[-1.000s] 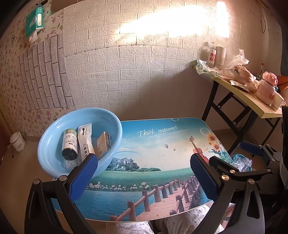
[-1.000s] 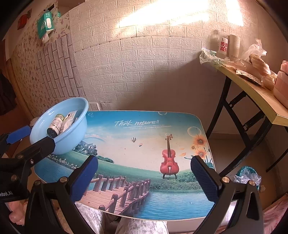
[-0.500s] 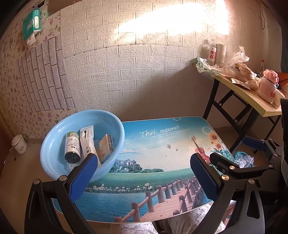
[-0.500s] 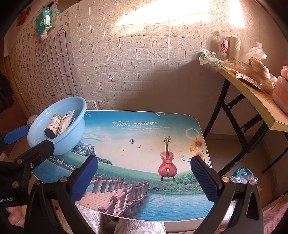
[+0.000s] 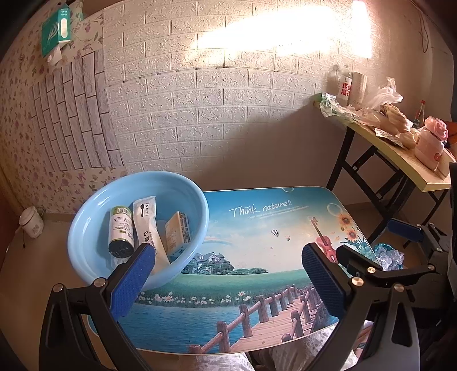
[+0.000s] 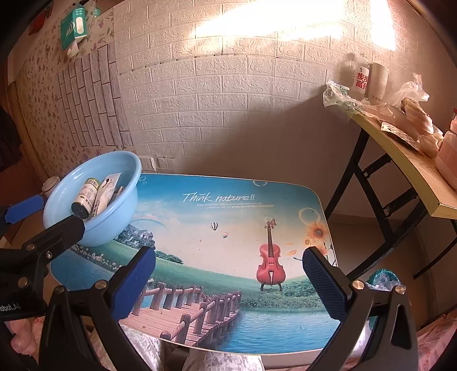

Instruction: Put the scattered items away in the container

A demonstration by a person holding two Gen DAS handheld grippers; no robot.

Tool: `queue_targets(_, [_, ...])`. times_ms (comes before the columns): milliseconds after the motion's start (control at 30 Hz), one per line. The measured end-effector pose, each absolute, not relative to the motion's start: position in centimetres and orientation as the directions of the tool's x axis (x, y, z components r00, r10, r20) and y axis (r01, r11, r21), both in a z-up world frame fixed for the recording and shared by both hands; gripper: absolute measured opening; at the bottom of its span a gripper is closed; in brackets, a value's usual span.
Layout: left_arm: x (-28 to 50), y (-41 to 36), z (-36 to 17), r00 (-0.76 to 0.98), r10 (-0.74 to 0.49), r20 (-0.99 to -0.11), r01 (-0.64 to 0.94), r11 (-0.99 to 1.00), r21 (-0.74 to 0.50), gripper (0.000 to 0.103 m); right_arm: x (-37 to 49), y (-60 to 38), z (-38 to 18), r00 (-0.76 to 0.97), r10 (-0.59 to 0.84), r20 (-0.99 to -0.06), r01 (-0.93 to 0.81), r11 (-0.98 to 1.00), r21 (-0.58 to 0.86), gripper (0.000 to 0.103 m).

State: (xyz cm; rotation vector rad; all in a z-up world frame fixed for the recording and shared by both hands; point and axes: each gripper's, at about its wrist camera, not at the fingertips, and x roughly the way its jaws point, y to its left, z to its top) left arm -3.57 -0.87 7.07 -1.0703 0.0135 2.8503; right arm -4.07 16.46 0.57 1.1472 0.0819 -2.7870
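The light-blue basin [image 5: 85, 222] at the printed table's [image 5: 257, 256] far left corner holds a bottle [image 5: 120, 231], spoon packet [image 5: 147, 225] and small box [image 5: 177, 234], while the left gripper [image 5: 227, 282] and right gripper [image 6: 228, 282] hover over the near edge, jaws apart and empty.

You had a white brick-pattern wall [image 5: 217, 114] behind the printed low table [image 6: 228, 228]. To your right stood a folding side table [image 6: 411, 171] crowded with a red-labelled bottle [image 6: 360, 77], stacked paper cups [image 6: 378, 81] and plastic bags [image 5: 385, 92]. A green tissue box [image 5: 55, 27] hung high at left.
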Motion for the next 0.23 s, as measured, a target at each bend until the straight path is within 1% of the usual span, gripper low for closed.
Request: queue_targets(233, [-3.56, -1.17, 7.09, -0.753, 0.089, -0.652, -0.092, -0.995, -0.029, 0.103, -4.12, 16.01, 0.6, -0.703, -0.101, -0.704, 0.149, -0.989, -0.006, 0.103])
